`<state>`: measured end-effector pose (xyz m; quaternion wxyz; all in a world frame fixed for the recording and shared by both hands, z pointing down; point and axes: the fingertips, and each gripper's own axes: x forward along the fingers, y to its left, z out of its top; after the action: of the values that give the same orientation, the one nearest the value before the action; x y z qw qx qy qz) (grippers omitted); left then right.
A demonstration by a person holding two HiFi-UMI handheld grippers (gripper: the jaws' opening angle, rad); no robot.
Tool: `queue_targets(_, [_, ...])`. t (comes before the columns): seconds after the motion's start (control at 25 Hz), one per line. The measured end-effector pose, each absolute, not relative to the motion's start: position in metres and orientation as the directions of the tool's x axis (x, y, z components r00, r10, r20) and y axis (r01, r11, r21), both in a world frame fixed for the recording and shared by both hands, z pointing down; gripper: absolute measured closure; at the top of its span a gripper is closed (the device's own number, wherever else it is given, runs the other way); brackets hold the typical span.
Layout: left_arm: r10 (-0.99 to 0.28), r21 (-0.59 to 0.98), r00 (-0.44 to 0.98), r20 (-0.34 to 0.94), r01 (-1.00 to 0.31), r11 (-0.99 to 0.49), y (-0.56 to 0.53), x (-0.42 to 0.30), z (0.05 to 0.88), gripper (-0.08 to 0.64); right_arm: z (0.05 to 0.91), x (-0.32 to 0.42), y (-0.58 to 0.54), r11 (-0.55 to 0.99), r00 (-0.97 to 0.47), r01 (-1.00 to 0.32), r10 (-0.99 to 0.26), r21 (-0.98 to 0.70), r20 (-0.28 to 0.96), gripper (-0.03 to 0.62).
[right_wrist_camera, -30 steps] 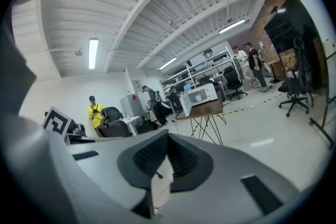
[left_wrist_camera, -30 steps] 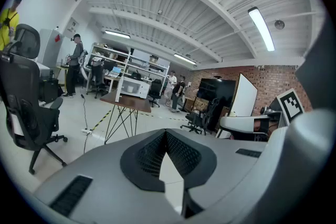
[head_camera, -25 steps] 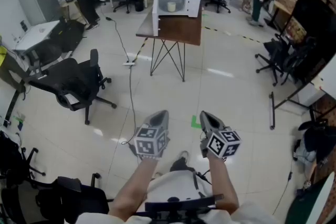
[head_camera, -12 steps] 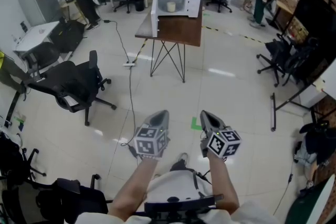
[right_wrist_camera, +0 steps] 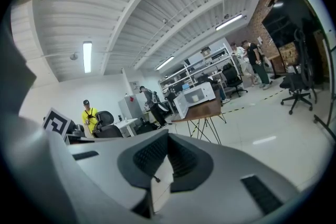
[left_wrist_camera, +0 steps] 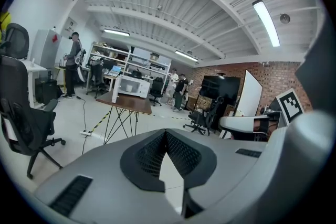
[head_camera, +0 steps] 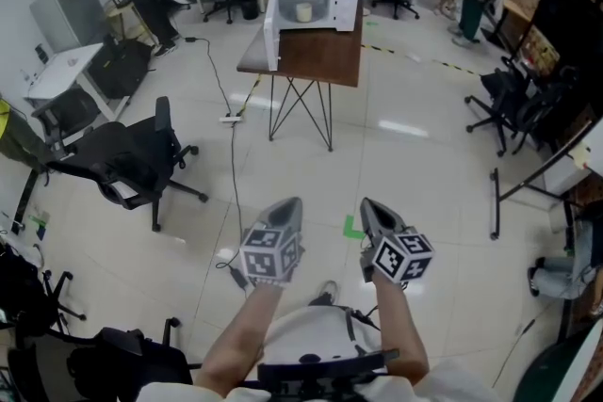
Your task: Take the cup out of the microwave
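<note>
No text, number or brand readable anywhere. Marker cubes on my left tongs (head_camera: pixel 289 203) and right tongs (head_camera: pixel 368 205) carry only black-and-white square patterns, no letters. Microwave (head_camera: pixel 313 3) on far worktop (head_camera: pixel 311 56): front too small for any brand. Red patch on grey cabinet (head_camera: pixel 64 12): too blurred to read.

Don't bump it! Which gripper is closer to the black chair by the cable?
Left. The left gripper is on the black chair's side, well apart from it; the right gripper is farther over.
</note>
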<state>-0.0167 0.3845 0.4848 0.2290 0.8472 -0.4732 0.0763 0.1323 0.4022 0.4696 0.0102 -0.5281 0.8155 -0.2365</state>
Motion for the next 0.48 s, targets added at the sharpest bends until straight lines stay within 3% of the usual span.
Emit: queue_targets(0.48, [-0.785,0.310,0.514,0.345,-0.852,-0.421,0.338,0.030,0.486,0.566,0.471,0.176,0.349,0.368,-0.478,-0.840,-0.850,-0.400,0.221,0.589])
